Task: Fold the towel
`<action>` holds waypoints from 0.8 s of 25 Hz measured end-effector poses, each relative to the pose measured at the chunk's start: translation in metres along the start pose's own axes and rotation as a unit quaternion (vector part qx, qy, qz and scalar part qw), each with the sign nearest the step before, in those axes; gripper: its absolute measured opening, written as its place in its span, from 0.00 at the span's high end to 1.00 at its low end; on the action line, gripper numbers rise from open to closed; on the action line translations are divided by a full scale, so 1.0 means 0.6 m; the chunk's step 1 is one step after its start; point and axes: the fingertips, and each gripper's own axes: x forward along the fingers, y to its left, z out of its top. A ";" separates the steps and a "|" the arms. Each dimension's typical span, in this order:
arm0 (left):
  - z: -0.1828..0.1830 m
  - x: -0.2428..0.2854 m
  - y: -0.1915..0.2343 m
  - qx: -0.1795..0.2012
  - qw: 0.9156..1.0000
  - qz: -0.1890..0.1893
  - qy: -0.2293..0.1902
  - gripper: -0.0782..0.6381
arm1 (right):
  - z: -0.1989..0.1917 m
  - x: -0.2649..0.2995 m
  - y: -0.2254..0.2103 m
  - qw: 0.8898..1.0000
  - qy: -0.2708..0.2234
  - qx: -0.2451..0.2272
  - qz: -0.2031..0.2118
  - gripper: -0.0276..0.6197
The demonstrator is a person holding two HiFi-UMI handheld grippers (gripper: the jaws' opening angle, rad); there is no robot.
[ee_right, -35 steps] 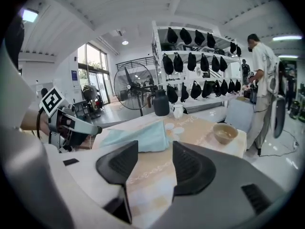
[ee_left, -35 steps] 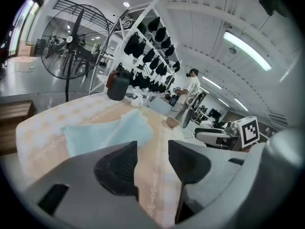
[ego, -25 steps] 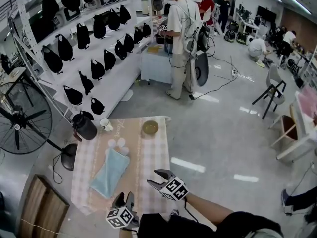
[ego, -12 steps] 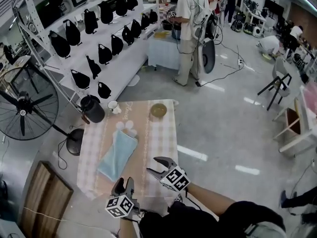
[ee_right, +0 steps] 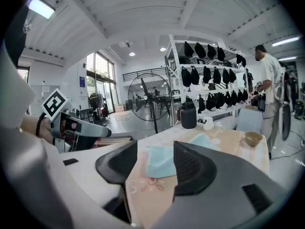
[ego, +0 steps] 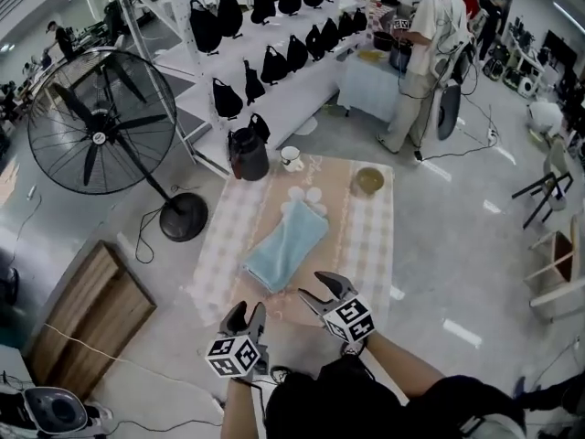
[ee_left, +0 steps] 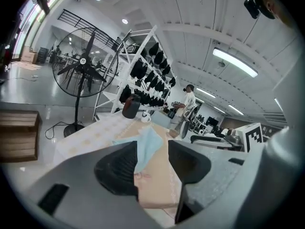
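Note:
A light blue towel (ego: pixel 285 245) lies loosely folded in the middle of a table with a pink checked cloth (ego: pixel 224 254). The same towel (ee_left: pixel 147 144) shows between the jaws in the left gripper view, and the towel (ee_right: pixel 162 160) lies ahead in the right gripper view. My left gripper (ego: pixel 245 316) hovers near the table's front edge, open and empty. Just to its right, over the front part of the table, my right gripper (ego: pixel 322 290) is also open with nothing in it. Neither touches the towel.
A black jug (ego: pixel 248 154), a white cup (ego: pixel 291 159) and a small bowl (ego: pixel 369 181) stand at the table's far end. A big standing fan (ego: pixel 99 122) is at the left, a wooden board (ego: pixel 82 309) on the floor. A person (ego: pixel 422 58) stands by shelves of black bags (ego: pixel 274 62).
The head view has swung so the table now sits centred, with the fan in full sight. Both grippers have moved along with it, staying open and short of the towel.

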 end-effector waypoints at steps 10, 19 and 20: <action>0.059 -0.103 0.153 -0.007 1.000 -0.010 -0.001 0.63 | 0.041 0.101 0.129 1.000 0.013 -0.010 -0.014 0.62; 0.138 -0.002 0.205 0.013 0.999 -0.036 0.017 0.61 | 0.095 0.205 0.073 1.000 0.014 -0.022 -0.012 0.60; 0.148 0.017 0.208 0.016 0.999 -0.039 0.022 0.61 | 0.101 0.215 0.058 1.000 0.013 -0.019 -0.015 0.60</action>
